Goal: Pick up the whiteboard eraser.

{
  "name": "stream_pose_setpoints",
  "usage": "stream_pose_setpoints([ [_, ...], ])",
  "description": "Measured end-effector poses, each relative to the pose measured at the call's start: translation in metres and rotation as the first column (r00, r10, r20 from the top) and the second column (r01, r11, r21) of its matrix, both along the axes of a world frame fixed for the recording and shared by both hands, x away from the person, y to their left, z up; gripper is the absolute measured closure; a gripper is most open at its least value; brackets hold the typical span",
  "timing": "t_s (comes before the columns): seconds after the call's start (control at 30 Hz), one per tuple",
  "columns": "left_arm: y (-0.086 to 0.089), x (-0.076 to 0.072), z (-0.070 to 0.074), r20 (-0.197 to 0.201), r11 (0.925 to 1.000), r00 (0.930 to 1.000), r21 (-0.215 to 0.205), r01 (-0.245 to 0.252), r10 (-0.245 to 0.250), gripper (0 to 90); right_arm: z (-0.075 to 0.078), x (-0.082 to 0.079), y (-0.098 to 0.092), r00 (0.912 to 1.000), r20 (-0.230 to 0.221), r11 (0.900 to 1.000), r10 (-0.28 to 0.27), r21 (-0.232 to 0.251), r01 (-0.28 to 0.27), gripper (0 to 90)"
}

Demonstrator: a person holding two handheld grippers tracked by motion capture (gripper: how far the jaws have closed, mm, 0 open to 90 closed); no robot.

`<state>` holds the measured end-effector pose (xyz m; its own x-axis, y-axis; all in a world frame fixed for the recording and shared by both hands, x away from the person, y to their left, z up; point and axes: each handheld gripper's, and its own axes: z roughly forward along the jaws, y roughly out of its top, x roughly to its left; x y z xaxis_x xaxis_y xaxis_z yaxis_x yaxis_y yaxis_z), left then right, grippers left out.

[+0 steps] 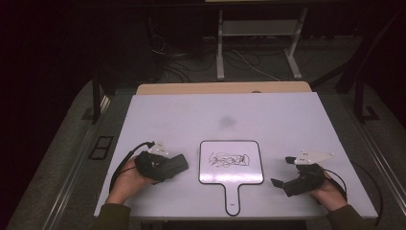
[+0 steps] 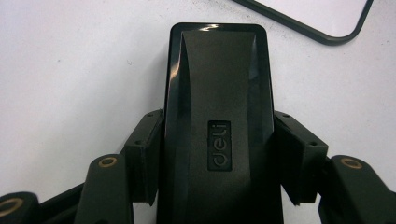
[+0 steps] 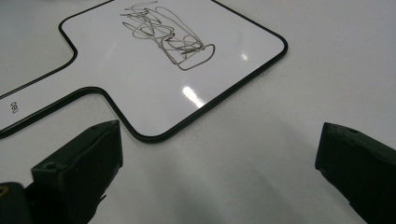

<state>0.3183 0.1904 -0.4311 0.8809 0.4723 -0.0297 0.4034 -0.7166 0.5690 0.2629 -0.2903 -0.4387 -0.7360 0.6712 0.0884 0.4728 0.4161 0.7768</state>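
Note:
A small white handheld whiteboard (image 1: 231,163) with a black rim and a handle lies at the table's near middle, a dark scribble (image 1: 230,159) on it. In the right gripper view the board (image 3: 154,79) and its scribble (image 3: 166,37) lie just ahead. My left gripper (image 1: 174,165) is shut on a black "deli" eraser block (image 2: 217,121), which sits left of the board; both jaws press its sides. My right gripper (image 1: 282,172) stands open to the right of the board, jaws wide apart with nothing between them (image 3: 219,163).
The white tabletop (image 1: 225,115) stretches far behind the board. A wooden edge (image 1: 225,87) lies at the table's back. Beyond it stand a white metal frame (image 1: 258,43) and loose cables on a dark floor.

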Motion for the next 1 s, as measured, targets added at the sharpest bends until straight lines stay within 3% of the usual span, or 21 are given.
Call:
stream_pose_setpoints([
  [0.27, 0.003, 0.003, 0.001, -0.028, 0.9997, 0.9995, -0.02, -0.012, 0.012, 39.6, 0.0, 0.0, 0.0, 1.0, 0.0, 1.0, -0.005, -0.001, 0.005, 0.0],
  [0.6, 0.001, 0.002, 0.012, 0.003, 0.997, 0.999, -0.063, -0.043, 0.044, 39.7, 0.0, 0.001, -0.001, 0.9999, -0.002, 1.0, -0.012, 0.002, 0.012, 0.0],
  [0.7, 0.0, 0.002, 0.019, 0.014, 0.9935, 0.9978, -0.095, -0.063, 0.064, 39.7, 0.0, 0.0, -0.001, 0.9999, -0.001, 1.0, -0.01, 0.003, 0.01, 0.0],
  [1.0, -0.008, 0.0, 0.031, 0.026, 0.987, 0.9956, -0.135, -0.086, 0.09, 39.7, 0.002, -0.001, -0.003, 1.0, 0.007, 1.0, -0.006, 0.009, 0.006, 0.0],
])
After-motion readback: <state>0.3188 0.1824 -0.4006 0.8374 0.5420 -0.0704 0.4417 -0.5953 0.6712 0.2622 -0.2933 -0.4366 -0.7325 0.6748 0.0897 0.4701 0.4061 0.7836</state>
